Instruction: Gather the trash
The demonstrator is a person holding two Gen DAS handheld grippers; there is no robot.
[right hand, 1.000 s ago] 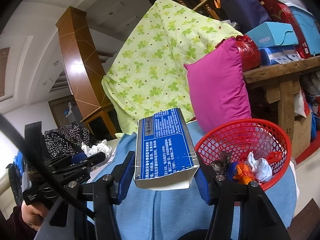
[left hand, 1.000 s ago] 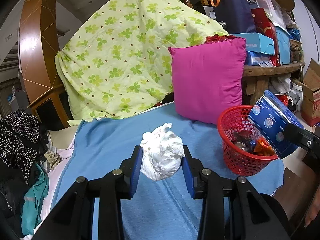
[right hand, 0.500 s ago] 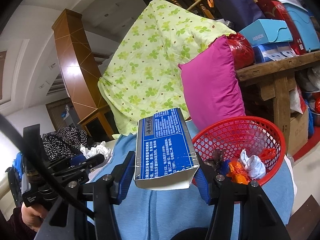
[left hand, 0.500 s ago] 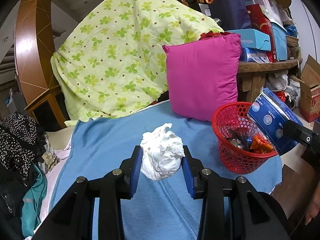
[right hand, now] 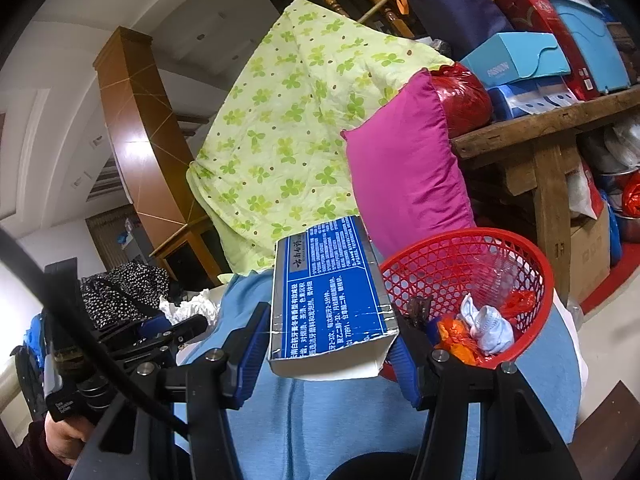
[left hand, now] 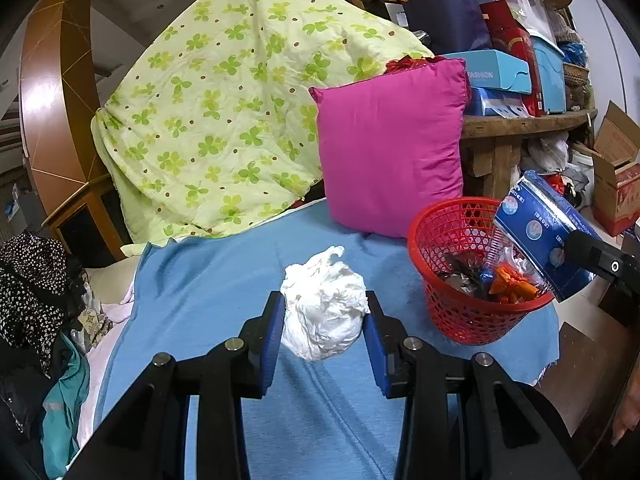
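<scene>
My left gripper (left hand: 325, 318) is shut on a crumpled white paper wad (left hand: 324, 306), held above the blue blanket (left hand: 224, 280). A red mesh basket (left hand: 444, 312) with several wrappers inside stands on the blanket to the right. My right gripper (right hand: 330, 340) is shut on a blue carton (right hand: 328, 296), held just left of the red basket (right hand: 516, 240). In the left wrist view the blue carton (left hand: 540, 232) hangs over the basket's right rim. The left gripper (right hand: 176, 322) with its wad shows at the left of the right wrist view.
A magenta pillow (left hand: 392, 148) leans behind the basket, beside a green clover quilt (left hand: 224, 120). A wooden shelf (left hand: 528, 120) with boxes stands at the right. Dark clothes (left hand: 32, 280) lie off the blanket's left edge. A cardboard box (left hand: 616, 176) sits on the floor.
Both views have shifted slightly, so the basket and pillow sit a little further left. Both grips are unchanged.
</scene>
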